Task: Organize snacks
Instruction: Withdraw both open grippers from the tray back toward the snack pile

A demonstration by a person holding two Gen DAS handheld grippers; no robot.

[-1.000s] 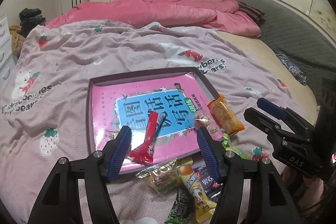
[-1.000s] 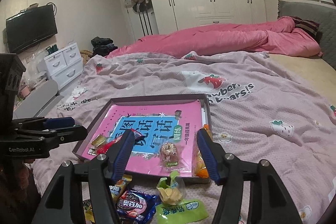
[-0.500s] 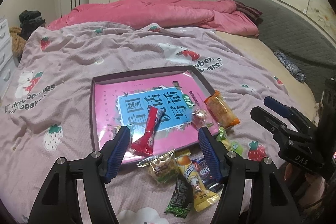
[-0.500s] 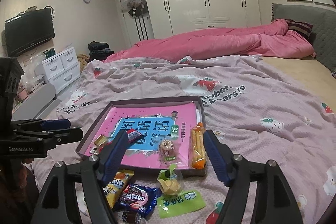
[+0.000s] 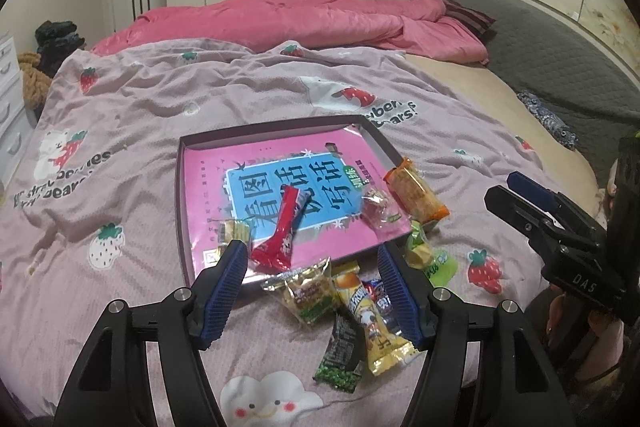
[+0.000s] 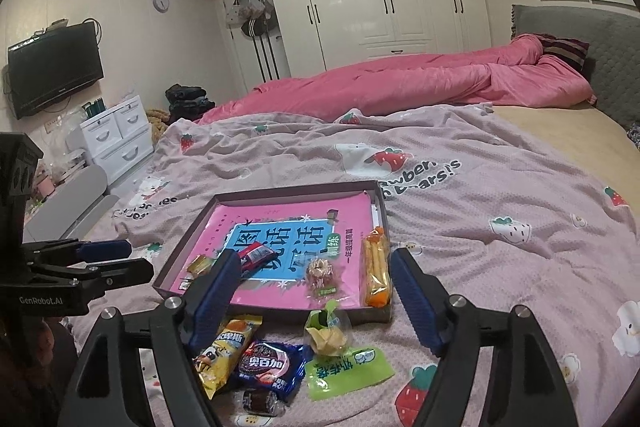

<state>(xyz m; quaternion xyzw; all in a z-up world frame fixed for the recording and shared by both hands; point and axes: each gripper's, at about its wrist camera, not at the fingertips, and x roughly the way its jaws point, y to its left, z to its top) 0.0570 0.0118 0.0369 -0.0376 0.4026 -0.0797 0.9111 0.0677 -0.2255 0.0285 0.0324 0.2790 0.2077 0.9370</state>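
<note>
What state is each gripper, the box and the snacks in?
Left gripper: open, empty.
Right gripper: open, empty.
Box: lidless, holds pink book and four snacks.
Red bar: lying in box.
Blue cookie pack: on bedspread, outside box.
</note>
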